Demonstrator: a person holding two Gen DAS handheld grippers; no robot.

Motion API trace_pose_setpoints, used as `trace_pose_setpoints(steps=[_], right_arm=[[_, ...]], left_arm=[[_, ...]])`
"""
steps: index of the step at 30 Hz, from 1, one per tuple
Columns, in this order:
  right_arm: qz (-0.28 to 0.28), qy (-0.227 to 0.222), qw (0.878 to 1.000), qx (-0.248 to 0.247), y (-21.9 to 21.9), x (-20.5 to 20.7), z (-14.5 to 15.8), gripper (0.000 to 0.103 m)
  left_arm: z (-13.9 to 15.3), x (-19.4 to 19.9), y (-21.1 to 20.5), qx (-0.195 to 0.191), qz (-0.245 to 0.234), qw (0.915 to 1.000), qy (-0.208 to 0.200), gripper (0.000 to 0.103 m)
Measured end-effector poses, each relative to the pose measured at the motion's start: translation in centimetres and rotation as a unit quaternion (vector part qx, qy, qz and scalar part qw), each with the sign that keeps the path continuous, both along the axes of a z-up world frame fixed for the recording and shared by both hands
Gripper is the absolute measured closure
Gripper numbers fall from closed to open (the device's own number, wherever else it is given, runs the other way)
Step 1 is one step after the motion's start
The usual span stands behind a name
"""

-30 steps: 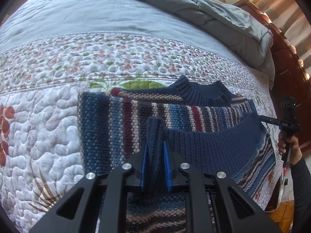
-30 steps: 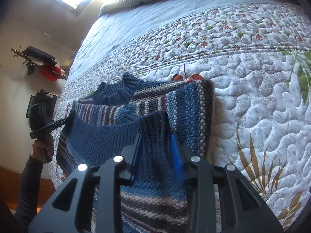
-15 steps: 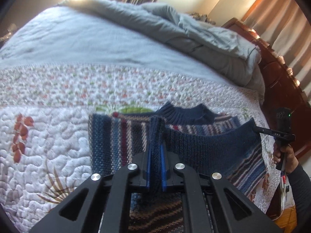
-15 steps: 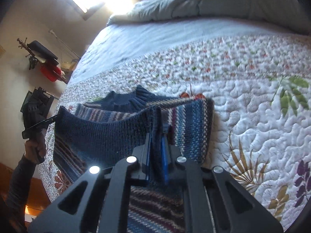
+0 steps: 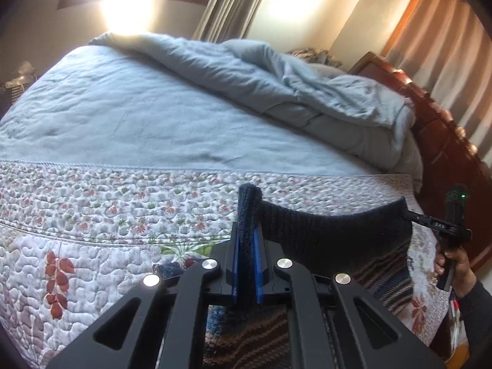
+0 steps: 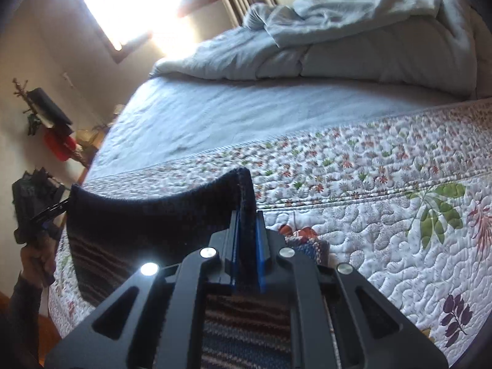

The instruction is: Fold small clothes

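The left tongs are clamped on one corner of the striped knit sweater's dark ribbed hem, the knit pinched upright between their blue pads. The right tongs are clamped on the other corner of the same hem. Between the two grips the hem hangs raised above the bed in a shallow sag, and the striped body of the sweater drops from it toward the quilt. In the left wrist view the right tongs show at the far right edge, gripped by the person's right hand, with a green light on the device. In the right wrist view the left tongs appear at the far left, held by the left hand.

Under the lifted hem, a bit of blue and striped knit lies on the quilt just beside the tongs. The quilt is white with printed flowers and leaves, and it covers the near part of the bed. Beyond it lies a pale blue sheet, and a rumpled blue-grey comforter is heaped against the wooden headboard. Curtains hang by a bright window. No containers are visible in either view.
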State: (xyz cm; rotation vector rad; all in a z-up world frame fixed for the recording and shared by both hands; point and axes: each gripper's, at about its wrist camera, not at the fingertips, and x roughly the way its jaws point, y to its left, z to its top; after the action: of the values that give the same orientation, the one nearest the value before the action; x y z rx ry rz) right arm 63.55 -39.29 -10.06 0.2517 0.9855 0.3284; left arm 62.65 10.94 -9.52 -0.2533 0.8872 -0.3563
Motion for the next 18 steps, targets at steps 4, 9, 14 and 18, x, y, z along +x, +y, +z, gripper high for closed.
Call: trace_pose_setpoints(steps=[4, 9, 14, 18], right_arm=[[-0.026, 0.069, 0.997, -0.03, 1.0, 3.5, -5.2, 0.095], [-0.035, 0.106, 0.992, -0.054, 1.5, 5.1, -8.6, 0.095], [-0.038, 0.083, 0.995, -0.043, 1.2, 5.7, -7.4, 0.095], [-0.042, 0.081, 0.995, -0.048, 1.1, 5.9, -7.5, 0.095]], left_arm=[[-7.3, 3.9, -0.5, 0.036, 0.043, 0.9936, 0.098, 0.095], [-11.4, 5.2, -0.6, 0.046, 0.067, 0.9856, 0.148, 0.095], [-9.4, 5.8, -0.6, 0.042, 0.06, 0.9889, 0.129, 0.095], [-8.5, 6.1, -0.2, 0.038, 0.06, 0.9902, 0.12, 0.095]])
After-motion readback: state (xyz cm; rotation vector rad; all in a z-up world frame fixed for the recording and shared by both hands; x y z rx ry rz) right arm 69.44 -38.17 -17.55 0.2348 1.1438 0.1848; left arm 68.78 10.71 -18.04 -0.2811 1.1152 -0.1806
